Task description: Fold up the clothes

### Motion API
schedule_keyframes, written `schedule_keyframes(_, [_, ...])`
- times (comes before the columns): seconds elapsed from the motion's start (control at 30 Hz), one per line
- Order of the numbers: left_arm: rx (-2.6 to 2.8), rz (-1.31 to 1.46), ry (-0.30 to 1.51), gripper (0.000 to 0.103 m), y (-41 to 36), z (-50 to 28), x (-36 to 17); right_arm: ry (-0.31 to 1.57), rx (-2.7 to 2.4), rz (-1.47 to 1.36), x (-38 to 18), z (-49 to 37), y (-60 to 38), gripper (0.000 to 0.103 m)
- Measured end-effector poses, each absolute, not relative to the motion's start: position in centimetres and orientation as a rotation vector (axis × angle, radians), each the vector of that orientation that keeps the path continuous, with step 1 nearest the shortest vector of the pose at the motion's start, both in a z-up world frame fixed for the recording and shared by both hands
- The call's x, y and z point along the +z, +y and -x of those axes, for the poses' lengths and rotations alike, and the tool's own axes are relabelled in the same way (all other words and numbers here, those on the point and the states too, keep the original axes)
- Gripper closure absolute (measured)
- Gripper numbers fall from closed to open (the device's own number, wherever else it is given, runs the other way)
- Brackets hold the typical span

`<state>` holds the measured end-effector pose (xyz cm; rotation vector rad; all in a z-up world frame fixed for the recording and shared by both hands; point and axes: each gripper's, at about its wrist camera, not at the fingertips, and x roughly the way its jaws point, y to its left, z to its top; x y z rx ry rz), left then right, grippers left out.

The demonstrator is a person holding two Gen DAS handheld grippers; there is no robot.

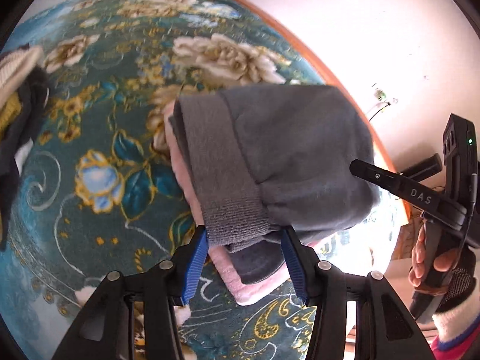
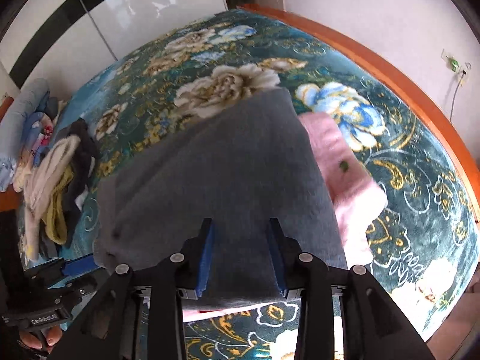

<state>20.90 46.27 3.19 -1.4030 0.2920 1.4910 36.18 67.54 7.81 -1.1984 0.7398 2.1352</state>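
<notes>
Blue-padded fingers (image 1: pixel 195 267) of my left tongs (image 1: pixel 244 262) fill the bottom of the left wrist view, standing apart on either side of the near end of a folded grey garment (image 1: pixel 270 162); I cannot tell whether the pads touch the cloth. That grey garment lies on top of a folded pink garment (image 1: pixel 255 288), whose edge sticks out below and to the side of it. Both sit on the bed, on a teal blanket (image 1: pixel 99 126) with big cream and blue flowers.

From the right wrist view, my right tongs (image 2: pixel 241 255) are also spread apart, with the grey garment (image 2: pixel 216 180) between and beyond the two blue pads. The pink garment (image 2: pixel 351 186) peeks out on the right and along the near edge. At the lower left of this view I see the left tongs (image 2: pixel 72 267) at the grey garment's corner.

A loose pile of clothes (image 2: pixel 57 186) in cream, mustard and dark colours lies well apart on the blanket's left side. An orange wooden bed frame (image 2: pixel 390 72) runs along the far right edge.
</notes>
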Motion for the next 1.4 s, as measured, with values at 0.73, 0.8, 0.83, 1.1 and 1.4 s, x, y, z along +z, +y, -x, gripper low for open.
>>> schedule_keyframes(0.73, [1.690,1.421,0.174,0.018,40.2,-21.1,0.8,0.813,2.132,1.128,5.0,-38.9,57.7,0.050])
schedule_keyframes(0.8, [1.712,1.405,0.198,0.013,40.1,-21.2,0.9,0.827,2.132,1.130,4.4,-38.6,57.1,0.050])
schedule_keyframes(0.83, [1.721,1.399,0.210,0.011,40.1,-21.3,0.9,0.836,2.126,1.131,4.1,-38.5,56.9,0.050])
schedule_keyframes(1.1, [1.772,1.348,0.264,0.003,40.1,-21.5,0.9,0.883,2.076,1.112,2.7,-37.3,56.1,0.025])
schedule_keyframes(1.4, [1.800,1.313,0.256,0.000,39.6,-21.3,1.0,0.827,2.049,1.123,2.7,-36.7,56.1,0.006])
